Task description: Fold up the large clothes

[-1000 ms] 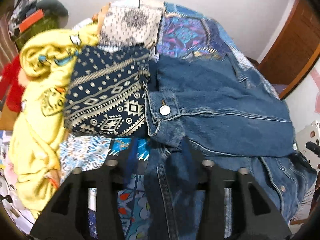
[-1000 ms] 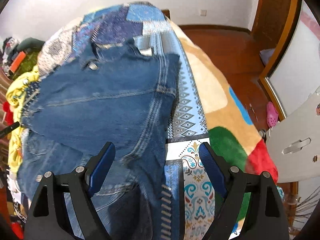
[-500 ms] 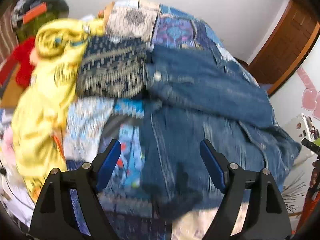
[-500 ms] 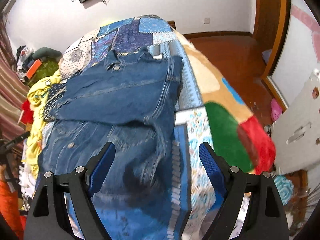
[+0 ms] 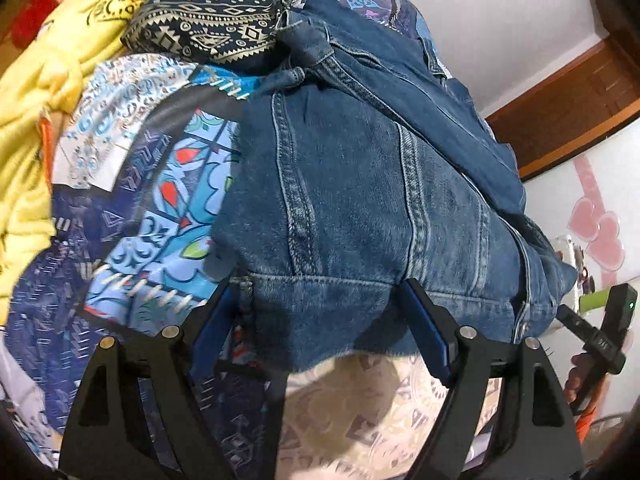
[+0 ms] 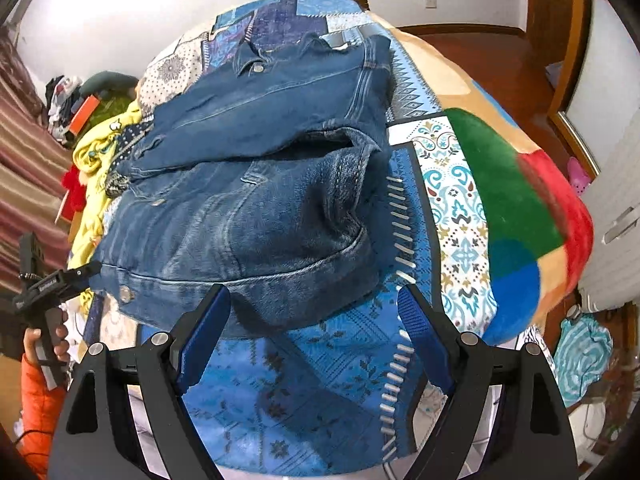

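Observation:
A blue denim jacket (image 5: 380, 184) lies folded in layers on a patchwork bedspread (image 5: 160, 184). It also shows in the right wrist view (image 6: 256, 184), collar button at the far end. My left gripper (image 5: 320, 320) is open, its jaws straddling the jacket's near hem without gripping it. My right gripper (image 6: 312, 320) is open and empty, just short of the jacket's near right edge. The left gripper also shows at the left of the right wrist view (image 6: 86, 270).
A navy patterned cloth (image 5: 212, 28) and a yellow garment (image 5: 44, 80) lie left of the jacket. The bed's right side carries a colourful blanket (image 6: 500, 168). A wooden floor (image 6: 500, 64) and a door frame (image 6: 576, 40) lie beyond.
My left gripper let go of the denim and opened. Both grippers pulled back toward the near edge of the bed and dropped low to the jacket's hem.

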`<state>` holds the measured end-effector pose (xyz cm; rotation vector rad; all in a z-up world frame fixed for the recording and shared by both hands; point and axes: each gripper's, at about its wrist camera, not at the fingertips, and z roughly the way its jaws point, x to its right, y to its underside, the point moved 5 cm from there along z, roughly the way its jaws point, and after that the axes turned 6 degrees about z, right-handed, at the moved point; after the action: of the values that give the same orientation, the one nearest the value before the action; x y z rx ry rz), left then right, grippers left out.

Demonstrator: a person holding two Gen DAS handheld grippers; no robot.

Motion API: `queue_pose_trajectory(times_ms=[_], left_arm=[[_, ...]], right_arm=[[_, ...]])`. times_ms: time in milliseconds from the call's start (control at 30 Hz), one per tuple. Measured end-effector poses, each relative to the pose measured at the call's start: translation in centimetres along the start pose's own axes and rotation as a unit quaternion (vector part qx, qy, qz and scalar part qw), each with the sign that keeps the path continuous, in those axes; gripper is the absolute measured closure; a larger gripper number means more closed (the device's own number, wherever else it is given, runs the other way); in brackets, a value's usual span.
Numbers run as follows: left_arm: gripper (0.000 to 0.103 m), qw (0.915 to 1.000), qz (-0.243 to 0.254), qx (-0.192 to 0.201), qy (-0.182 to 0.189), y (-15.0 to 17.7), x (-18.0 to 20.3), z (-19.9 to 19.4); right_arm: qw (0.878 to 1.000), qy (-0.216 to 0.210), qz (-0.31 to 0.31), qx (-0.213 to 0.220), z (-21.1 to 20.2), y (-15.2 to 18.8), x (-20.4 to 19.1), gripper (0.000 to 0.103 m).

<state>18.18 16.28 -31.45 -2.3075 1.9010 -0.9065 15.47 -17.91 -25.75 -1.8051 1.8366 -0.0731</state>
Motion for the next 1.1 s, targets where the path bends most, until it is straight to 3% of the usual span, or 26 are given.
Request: queue_pose_trajectory(times_ms=[100,200,367,467,500,567,633,800,1100], left_arm=[[0.023,1.0,-0.007,-0.004,0.005,-0.2,0.2,1.0],[0.032,1.0,-0.004,0.005,0.006,-0.2,0.7,0.9],[0.064,0.9998,0.006,0.018,0.007,-0.2,1.2,-0.5],[0.081,0.999,0.008,0.035,0.028,-0.3,1.9,-2.1],[0.082,0.9986,0.008,0.042,0.03,-0.4,2.2,-2.7],[0.088,0.9981,0.012,0.054,0.028,-0.9,2.6,-3.6],[0.09,0.9971,0.016,0.068,0.029,-1.6,3.3,-4.5],[0.092,0.9913,0.038,0.12,0.039,-4.0,5.1,-7.9],[0.093,0.9803,0.071,0.18,0.039,-10.5,8.2,-10.4]], right_arm=[[1.0,-0.007,-0.011,0.0,0.8,-0.3,0.0,0.02],[0.999,-0.031,-0.012,-0.003,1.8,-0.8,0.2,0.02],[0.997,-0.067,-0.004,-0.022,3.1,-0.6,0.2,0.027],[0.997,-0.077,-0.011,-0.019,2.1,-0.2,-0.3,0.046],[0.996,-0.086,-0.009,-0.016,1.8,-0.1,-0.3,0.06],[0.994,-0.108,-0.006,-0.007,0.7,0.3,-0.8,0.072],[0.994,-0.111,-0.014,0.004,-0.2,0.4,-1.4,0.082],[0.992,-0.122,-0.032,0.032,-2.1,-0.3,-2.8,0.088],[0.982,-0.153,-0.04,0.104,-5.4,-8.0,-4.8,0.09]])
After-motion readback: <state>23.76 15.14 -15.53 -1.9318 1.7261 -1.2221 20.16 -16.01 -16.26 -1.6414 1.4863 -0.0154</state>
